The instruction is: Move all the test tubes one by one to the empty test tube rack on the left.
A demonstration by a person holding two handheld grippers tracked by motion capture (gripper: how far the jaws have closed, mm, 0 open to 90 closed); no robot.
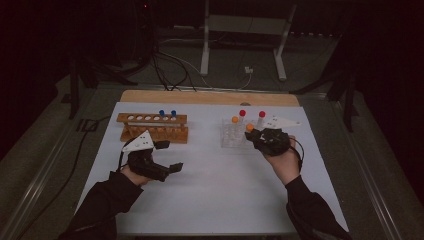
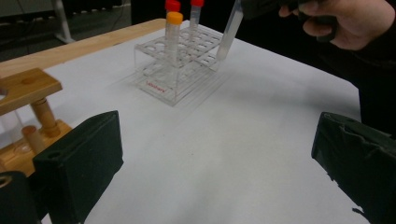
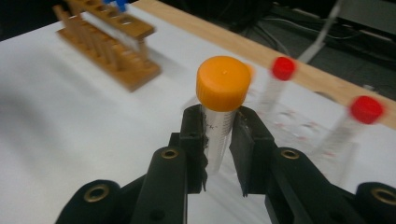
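My right gripper (image 3: 219, 135) is shut on a clear tube with an orange cap (image 3: 223, 93), held just below the cap. In the high view the right gripper (image 1: 256, 136) holds this tube (image 1: 249, 128) tilted at the right side of a clear plastic rack (image 1: 231, 140). The tube's lower end (image 2: 228, 37) hangs over the rack's (image 2: 180, 65) far corner. The rack holds another orange-capped tube (image 1: 234, 120) and two red-capped tubes (image 1: 242, 113). My left gripper (image 1: 170, 156) is open and holds nothing, hovering over the white table in front of a wooden rack (image 1: 154, 127).
Two blue-capped tubes (image 1: 167, 113) stand at the right end of the wooden rack, whose other holes look vacant. A white sheet (image 1: 215, 190) covers the table, with a wooden strip (image 1: 210, 97) along the far edge. Table legs and cables lie on the dark floor beyond.
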